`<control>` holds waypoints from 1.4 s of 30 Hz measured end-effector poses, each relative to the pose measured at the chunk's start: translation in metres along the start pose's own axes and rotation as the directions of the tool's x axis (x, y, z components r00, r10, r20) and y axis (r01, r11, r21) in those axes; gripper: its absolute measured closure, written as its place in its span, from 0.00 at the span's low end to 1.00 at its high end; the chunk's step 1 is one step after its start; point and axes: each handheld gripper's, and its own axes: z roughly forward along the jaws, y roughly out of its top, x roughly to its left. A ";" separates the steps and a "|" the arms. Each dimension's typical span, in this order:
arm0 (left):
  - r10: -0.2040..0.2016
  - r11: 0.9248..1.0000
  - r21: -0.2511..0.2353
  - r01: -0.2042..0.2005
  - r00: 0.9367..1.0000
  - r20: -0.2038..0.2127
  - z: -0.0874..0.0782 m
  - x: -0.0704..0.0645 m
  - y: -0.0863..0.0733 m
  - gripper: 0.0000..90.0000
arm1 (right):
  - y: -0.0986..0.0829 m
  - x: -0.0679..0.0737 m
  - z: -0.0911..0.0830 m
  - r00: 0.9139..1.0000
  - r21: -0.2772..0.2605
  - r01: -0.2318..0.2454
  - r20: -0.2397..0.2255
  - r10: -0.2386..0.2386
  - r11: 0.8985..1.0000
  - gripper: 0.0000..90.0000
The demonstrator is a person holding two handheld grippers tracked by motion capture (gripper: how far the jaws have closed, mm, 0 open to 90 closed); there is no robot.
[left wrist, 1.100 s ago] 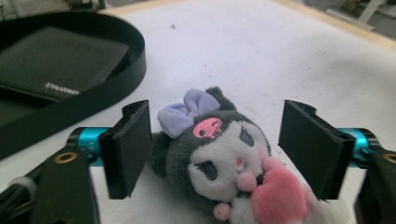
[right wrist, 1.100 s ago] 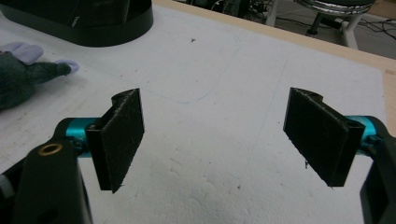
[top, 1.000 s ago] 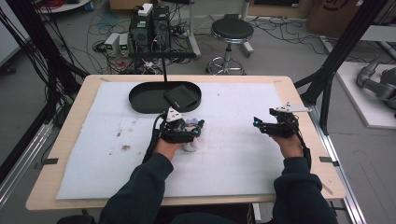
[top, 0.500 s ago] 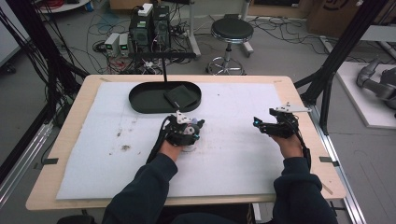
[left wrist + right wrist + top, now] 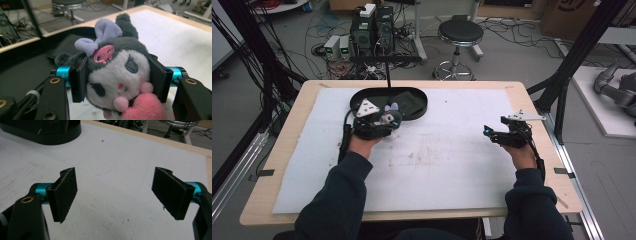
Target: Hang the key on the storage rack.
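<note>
1. The left gripper (image 5: 117,82), a black two-jaw tool with blue collars, is clamped on the head of a small plush toy (image 5: 117,72) with a white face, dark grey hood, lilac bow and pink heart; one jaw presses each side of the head.
2. In the left gripper view the toy fills the gap between the jaws, tilted sideways, its bow toward the far side and its pink heart low at the near edge.
3. In the high view the left gripper (image 5: 384,120) and its toy (image 5: 388,116) sit at the near rim of a black oval tray (image 5: 419,109), with the grey three-cornered plate on top of the tool.
4. The right gripper (image 5: 117,192) is wide open with nothing between its two flat black pads, above bare white mat.
5. In the high view the right gripper (image 5: 492,134) is held near the table's right edge, well apart from the toy and the tray.
6. Both tools work over a white foam mat (image 5: 452,165), lightly stained near its middle, spread on a pale wooden table (image 5: 537,115).
7. Beyond the table, on a grey floor, stand a round black stool (image 5: 460,34), stacked electronics boxes (image 5: 372,27) and a tangle of cables; black frame posts rise at either side.
</note>
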 end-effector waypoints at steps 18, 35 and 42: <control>-0.066 0.989 -0.129 0.067 0.998 0.006 -0.044 0.096 0.046 0.46 | 0.001 0.000 0.002 1.000 -0.017 -0.007 -0.008 0.007 1.000 0.23; -0.108 0.983 -0.159 0.094 0.991 -0.084 -0.031 0.142 0.091 0.46 | -0.001 -0.006 0.005 0.999 -0.017 -0.034 -0.022 0.034 0.999 0.23; -0.137 0.983 -0.142 0.116 0.979 -0.149 -0.017 0.152 0.094 0.46 | -0.001 -0.008 0.006 0.999 -0.013 -0.036 -0.026 0.036 0.999 0.23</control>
